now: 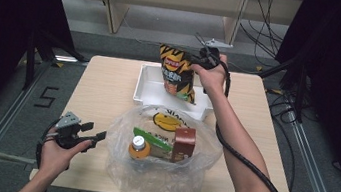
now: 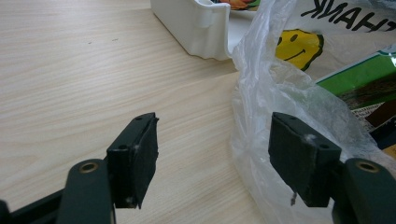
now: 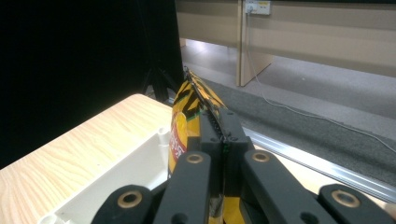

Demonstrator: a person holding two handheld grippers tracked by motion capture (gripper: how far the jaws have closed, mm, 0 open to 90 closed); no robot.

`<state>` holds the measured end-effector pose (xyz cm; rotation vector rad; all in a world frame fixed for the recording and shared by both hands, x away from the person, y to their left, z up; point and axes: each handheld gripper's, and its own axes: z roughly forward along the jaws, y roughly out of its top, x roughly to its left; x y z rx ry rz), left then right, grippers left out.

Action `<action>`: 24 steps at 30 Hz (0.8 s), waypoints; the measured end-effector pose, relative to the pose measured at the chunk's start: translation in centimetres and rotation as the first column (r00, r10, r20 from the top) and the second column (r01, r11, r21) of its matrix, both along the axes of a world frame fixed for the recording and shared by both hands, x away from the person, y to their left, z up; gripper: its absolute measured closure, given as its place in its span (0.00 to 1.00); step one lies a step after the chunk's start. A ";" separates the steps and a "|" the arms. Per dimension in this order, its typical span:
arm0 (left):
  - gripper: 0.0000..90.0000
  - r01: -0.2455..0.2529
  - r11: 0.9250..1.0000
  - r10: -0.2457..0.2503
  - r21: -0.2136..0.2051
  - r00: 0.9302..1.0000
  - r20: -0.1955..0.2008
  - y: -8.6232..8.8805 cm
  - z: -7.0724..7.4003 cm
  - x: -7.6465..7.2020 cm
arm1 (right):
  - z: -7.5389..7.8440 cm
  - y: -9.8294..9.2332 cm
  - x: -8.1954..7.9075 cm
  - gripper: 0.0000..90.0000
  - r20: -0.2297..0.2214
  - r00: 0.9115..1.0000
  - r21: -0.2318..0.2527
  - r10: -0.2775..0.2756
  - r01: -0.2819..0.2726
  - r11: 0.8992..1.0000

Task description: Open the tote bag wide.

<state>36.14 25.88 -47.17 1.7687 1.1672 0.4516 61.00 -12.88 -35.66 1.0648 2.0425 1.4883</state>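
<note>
The right gripper (image 1: 205,56) had its jaws clamped on the top seam of an orange-and-black chip bag (image 1: 178,73), which hung at the upper centre of the high view, above the white tray (image 1: 142,86). The bag's long axis ran close to upright, its top edge toward the upper left of the frame and its bottom corner tilted toward the lower right, low over the tray's inside; whether it touched the tray I could not tell. In the right gripper view the chip bag (image 3: 187,121) rose edge-on between the closed jaws.

Below the tray, at lower centre, lay a clear plastic bag (image 1: 157,175) holding an orange bottle (image 1: 139,147), a brown carton (image 1: 184,144) and a green packet (image 1: 152,138).

At lower left, the left gripper (image 1: 94,137) rested with jaws apart and empty, its tips just beside the plastic bag (image 2: 271,84) on the wooden table (image 1: 100,81).
</note>
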 end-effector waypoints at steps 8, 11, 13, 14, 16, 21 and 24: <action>0.36 0.006 1.000 -0.006 0.000 1.000 0.000 0.0 0.0 0.0 | -0.1 -0.2 0.4 1.00 0.004 1.000 -0.006 0.008 -0.008 1.000; 0.36 0.003 1.000 -0.003 0.000 1.000 0.002 0.0 0.0 0.0 | 0.0 -0.7 0.5 1.00 -0.007 1.000 -0.019 0.005 -0.005 1.000; 0.36 0.003 1.000 -0.003 -0.003 1.000 0.000 -0.1 0.0 0.0 | -0.1 -1.0 0.6 1.00 -0.001 1.000 -0.038 0.000 0.000 0.999; 0.36 0.003 1.000 -0.003 -0.001 1.000 0.001 -0.1 -0.1 0.0 | -0.1 -1.1 0.7 0.99 -0.017 1.000 -0.036 0.000 -0.001 0.999; 0.36 0.005 1.000 -0.005 -0.001 1.000 0.002 -0.1 -0.1 0.0 | -0.1 -1.3 0.8 0.99 -0.009 1.000 -0.047 -0.014 0.014 0.999; 0.36 0.009 1.000 -0.009 -0.002 1.000 -0.012 -0.1 -0.2 0.1 | -0.3 -1.9 0.8 0.98 -0.011 1.000 -0.077 -0.029 0.029 0.997; 0.36 0.012 1.000 -0.012 -0.001 1.000 -0.009 -0.2 -0.2 0.1 | -0.4 -2.0 0.8 0.98 0.006 1.000 -0.118 -0.027 0.028 0.993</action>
